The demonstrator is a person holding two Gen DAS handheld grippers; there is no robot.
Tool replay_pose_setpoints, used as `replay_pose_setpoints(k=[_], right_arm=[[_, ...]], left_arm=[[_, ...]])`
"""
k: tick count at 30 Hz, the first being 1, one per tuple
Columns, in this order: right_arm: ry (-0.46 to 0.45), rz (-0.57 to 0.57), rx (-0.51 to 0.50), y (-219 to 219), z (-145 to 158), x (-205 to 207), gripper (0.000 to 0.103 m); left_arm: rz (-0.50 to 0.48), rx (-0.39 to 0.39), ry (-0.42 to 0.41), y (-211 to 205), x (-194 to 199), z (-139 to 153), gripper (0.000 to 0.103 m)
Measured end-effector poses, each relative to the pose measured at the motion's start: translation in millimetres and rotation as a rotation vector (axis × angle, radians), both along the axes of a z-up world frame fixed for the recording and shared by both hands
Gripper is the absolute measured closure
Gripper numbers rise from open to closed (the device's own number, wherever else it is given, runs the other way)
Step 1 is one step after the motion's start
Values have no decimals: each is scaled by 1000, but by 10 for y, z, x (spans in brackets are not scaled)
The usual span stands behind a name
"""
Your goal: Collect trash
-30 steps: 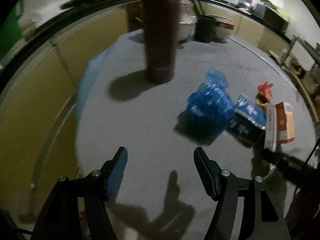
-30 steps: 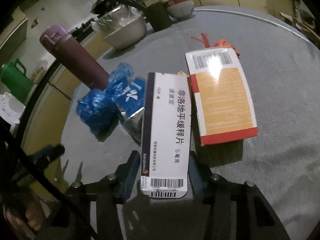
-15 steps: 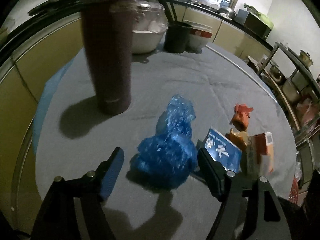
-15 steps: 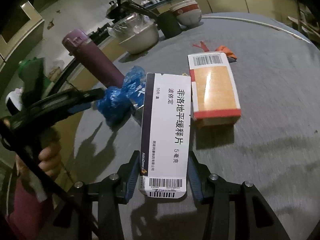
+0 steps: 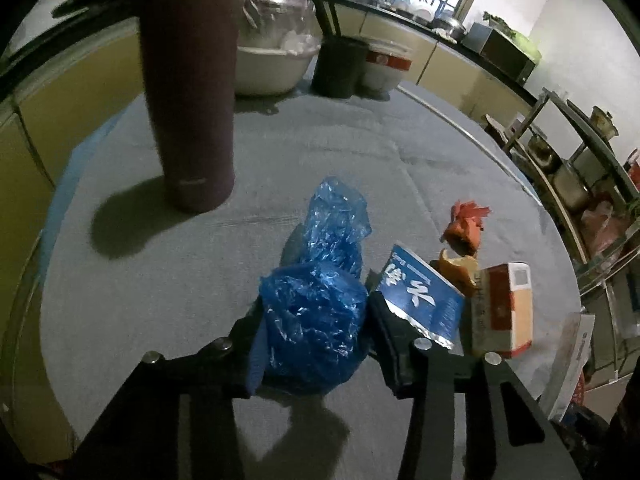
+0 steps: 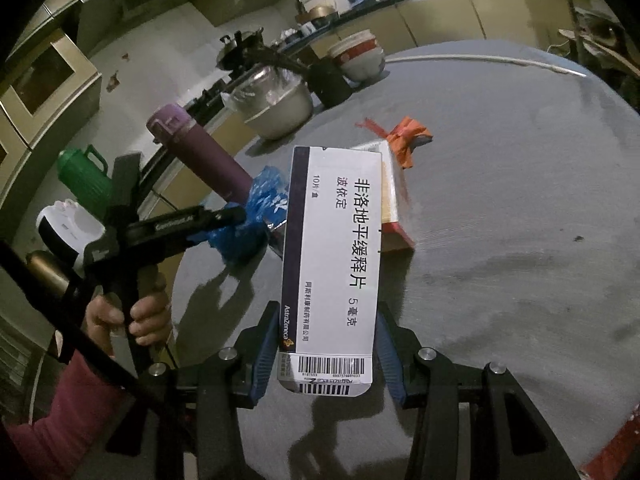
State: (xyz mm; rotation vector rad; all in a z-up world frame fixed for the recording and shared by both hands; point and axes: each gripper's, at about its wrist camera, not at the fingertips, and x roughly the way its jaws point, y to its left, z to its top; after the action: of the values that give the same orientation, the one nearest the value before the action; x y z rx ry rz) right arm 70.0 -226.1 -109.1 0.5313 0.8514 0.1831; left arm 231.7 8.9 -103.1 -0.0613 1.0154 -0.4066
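Two grippers each hold trash. Right gripper [image 6: 326, 350] clamps a white medicine box [image 6: 330, 268] printed "AstraZeneca" and "5", upright between its fingers. Left gripper [image 5: 316, 332] pinches the crumpled blue plastic bag [image 5: 316, 312]. Just right of its fingers leans a blue foil packet [image 5: 420, 300], lettering partly hidden; beyond, an orange-and-white carton [image 5: 506, 312], text unreadable.

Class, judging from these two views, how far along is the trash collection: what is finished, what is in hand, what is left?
Nothing visibly binned yet. In hand: the right hand-held gripper clamps the white medicine box, lifted off the table; the left hand-held gripper closes around the blue plastic bag. Left on the table: blue packet, orange box, orange wrapper.
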Motion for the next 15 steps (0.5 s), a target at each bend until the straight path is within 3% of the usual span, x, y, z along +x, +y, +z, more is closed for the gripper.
replay_pose_setpoints(k=[7, 15], right_arm=[[-51, -33, 5, -184, 107, -302, 54], [-101, -73, -33, -320, 268, -711, 54]], left_arm=[[24, 26, -145, 32, -545, 420, 57], [-52, 155, -266, -437, -1215, 757, 57]])
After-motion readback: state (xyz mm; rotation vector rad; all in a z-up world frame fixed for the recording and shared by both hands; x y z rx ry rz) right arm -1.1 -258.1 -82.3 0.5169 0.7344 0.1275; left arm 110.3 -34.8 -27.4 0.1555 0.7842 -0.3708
